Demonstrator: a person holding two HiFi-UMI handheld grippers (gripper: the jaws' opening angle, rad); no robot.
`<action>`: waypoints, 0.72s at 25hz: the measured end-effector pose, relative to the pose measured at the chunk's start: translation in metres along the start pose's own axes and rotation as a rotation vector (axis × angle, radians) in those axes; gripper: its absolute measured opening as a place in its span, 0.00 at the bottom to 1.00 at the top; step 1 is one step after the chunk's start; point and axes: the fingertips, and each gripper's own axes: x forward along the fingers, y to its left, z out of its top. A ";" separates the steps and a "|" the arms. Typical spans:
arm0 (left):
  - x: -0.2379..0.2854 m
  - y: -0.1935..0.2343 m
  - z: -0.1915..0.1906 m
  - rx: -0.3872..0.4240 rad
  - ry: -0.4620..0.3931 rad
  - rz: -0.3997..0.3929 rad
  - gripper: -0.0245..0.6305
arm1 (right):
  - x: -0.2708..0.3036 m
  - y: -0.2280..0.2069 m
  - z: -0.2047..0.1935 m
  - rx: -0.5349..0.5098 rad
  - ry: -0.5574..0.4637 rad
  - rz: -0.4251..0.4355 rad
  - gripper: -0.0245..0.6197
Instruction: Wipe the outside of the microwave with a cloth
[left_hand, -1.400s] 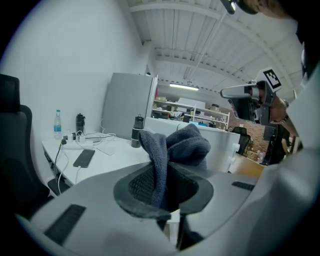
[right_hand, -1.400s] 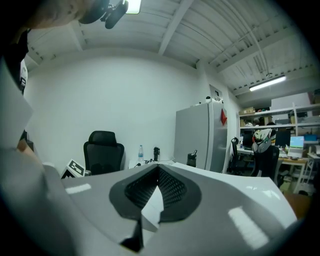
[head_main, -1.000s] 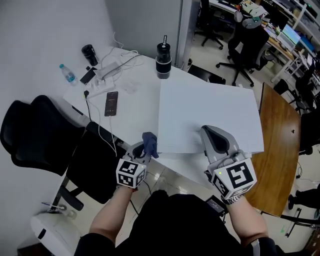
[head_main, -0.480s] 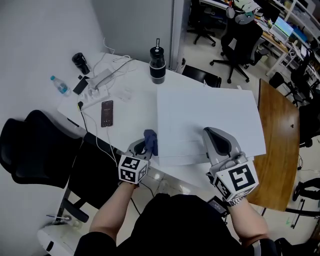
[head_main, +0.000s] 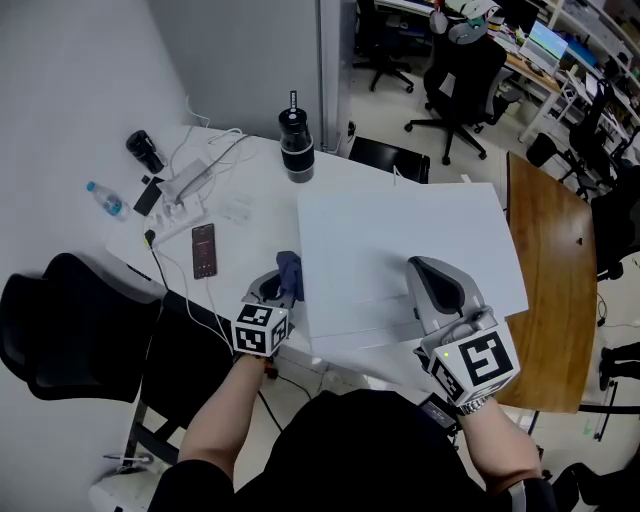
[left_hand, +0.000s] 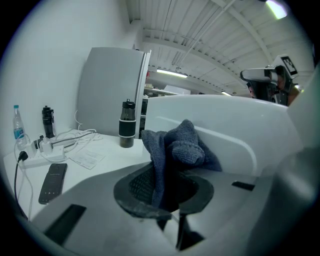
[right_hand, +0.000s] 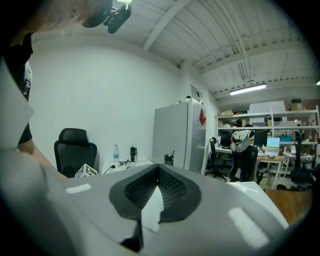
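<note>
The white microwave (head_main: 400, 240) stands on the white table (head_main: 240, 175); the head view looks down on its flat top. My left gripper (head_main: 282, 288) is shut on a bunched dark blue cloth (head_main: 289, 270), which lies against the microwave's left side near the front corner. In the left gripper view the cloth (left_hand: 185, 147) stands up out of the jaws against the white microwave wall (left_hand: 235, 117). My right gripper (head_main: 422, 270) is shut with nothing in it, resting over the front right of the microwave's top. In the right gripper view its pads (right_hand: 172, 186) meet.
A black tumbler (head_main: 296, 147) stands behind the microwave's left corner. A phone (head_main: 203, 250), a power strip with cables (head_main: 185, 182), a water bottle (head_main: 105, 198) and a black flask (head_main: 143, 150) lie on the table's left. A black chair (head_main: 70, 320) sits at left, a wooden table (head_main: 545, 260) at right.
My left gripper has carried the cloth from the microwave's front left corner farther back along its left side. The right gripper has shifted only slightly on the top.
</note>
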 end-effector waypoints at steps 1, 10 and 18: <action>0.003 0.003 0.001 0.002 0.003 0.002 0.12 | 0.000 -0.002 0.001 0.000 -0.002 -0.006 0.04; 0.030 0.025 0.015 0.006 0.018 0.011 0.12 | 0.000 -0.022 0.003 0.009 -0.011 -0.060 0.04; 0.048 0.041 0.021 0.001 0.023 0.015 0.12 | 0.001 -0.031 0.000 0.013 -0.011 -0.094 0.04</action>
